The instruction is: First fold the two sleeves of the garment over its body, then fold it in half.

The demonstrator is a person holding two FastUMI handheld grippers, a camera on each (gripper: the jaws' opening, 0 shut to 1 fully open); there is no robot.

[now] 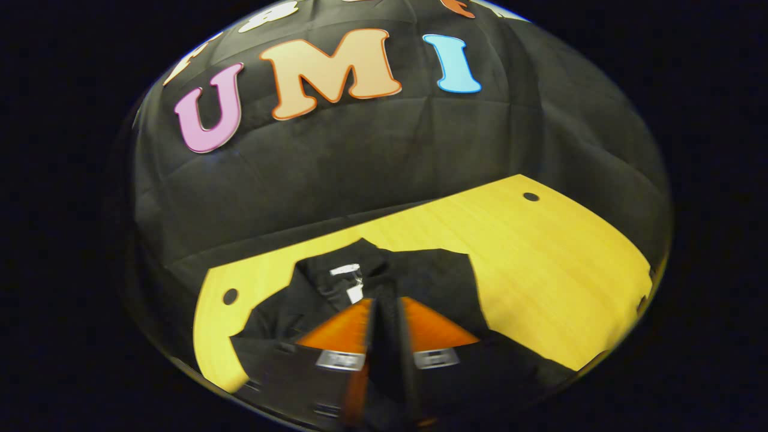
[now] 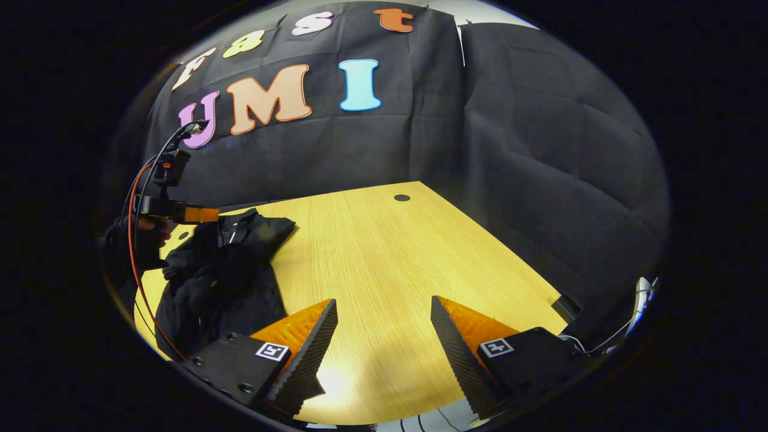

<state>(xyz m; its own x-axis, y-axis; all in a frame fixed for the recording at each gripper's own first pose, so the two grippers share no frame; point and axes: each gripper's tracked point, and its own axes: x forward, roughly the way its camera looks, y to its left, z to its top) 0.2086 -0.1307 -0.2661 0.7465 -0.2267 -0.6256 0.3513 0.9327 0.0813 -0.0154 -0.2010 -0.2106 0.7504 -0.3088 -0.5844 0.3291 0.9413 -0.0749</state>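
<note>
A black garment with a white neck label lies on the yellow wooden table. My left gripper is shut on a fold of its black cloth, just below the collar. In the right gripper view the garment is bunched at the table's left side, and the left gripper, held by a hand, lifts part of it off the table. My right gripper hangs open over bare wood to the right of the garment, with nothing between its fingers.
The table has a dark round hole near a far corner and another near its left edge. Black cloth walls stand close behind and beside the table. A thin cable runs off the table's right edge.
</note>
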